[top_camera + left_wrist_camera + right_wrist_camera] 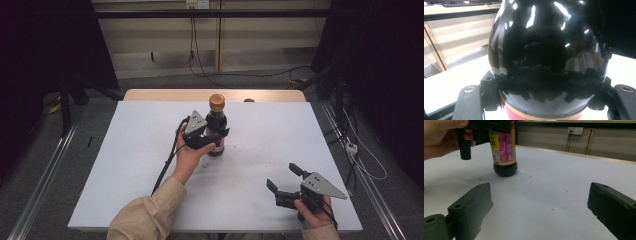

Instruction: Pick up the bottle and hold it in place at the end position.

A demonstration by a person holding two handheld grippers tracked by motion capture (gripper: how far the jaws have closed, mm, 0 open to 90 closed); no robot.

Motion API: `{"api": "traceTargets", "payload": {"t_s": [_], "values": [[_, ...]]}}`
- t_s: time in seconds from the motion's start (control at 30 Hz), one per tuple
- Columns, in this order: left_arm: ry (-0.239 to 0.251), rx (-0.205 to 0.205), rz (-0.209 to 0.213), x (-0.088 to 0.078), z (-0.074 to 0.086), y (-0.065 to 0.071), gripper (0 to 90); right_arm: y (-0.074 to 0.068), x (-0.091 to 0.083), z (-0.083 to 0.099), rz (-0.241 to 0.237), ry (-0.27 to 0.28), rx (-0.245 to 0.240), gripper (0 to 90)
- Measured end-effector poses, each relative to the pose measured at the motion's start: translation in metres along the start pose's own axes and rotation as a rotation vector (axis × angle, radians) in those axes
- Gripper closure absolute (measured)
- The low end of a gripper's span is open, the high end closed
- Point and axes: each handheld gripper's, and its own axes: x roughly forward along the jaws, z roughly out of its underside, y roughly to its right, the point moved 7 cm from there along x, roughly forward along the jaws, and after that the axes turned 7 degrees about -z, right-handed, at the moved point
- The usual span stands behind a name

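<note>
**Left gripper clamped on sauce bottle, right idle**

White tabletop, dark curtains around. Soy sauce bottle stands upright mid-table; left gripper is closed around its body. Right gripper rests near the front edge, jaws wide, empty. Grasp step looks done; next probably a lift, kept upright.

We see the left forearm, in a beige sleeve, reaching forward from the bottom edge toward mid-table; the left hand holds the left gripper level, its jaws clamped tight on what stands between them. The right hand sits low at the near right, wrist barely in frame. It holds the right gripper pointing left, jaws spread wide, nothing between them.
</note>
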Motion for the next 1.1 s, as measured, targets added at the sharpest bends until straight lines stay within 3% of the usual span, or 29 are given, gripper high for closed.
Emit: {"api": "traceTargets", "payload": {"t_s": [0.57, 0.73, 0.9, 1.1], "values": [[-0.001, 0.005, 0.032, -0.002, 0.002, -0.004, 29.7, -0.001, 0.010, -0.004, -0.033, -0.040, 0.006, 4.8], [0.006, 0.000, 0.033, -0.002, 0.002, -0.003, 29.8, -0.002, 0.017, -0.011, -0.083, -0.046, 0.030, 4.3], [0.007, -0.001, 0.037, -0.003, 0.003, -0.003, 29.8, -0.003, 0.026, -0.014, -0.095, -0.071, 0.067, 3.6], [0.004, 0.006, 0.034, -0.003, 0.003, -0.003, 29.8, -0.003, 0.035, -0.017, -0.102, -0.099, 0.079, 3.5]]}}
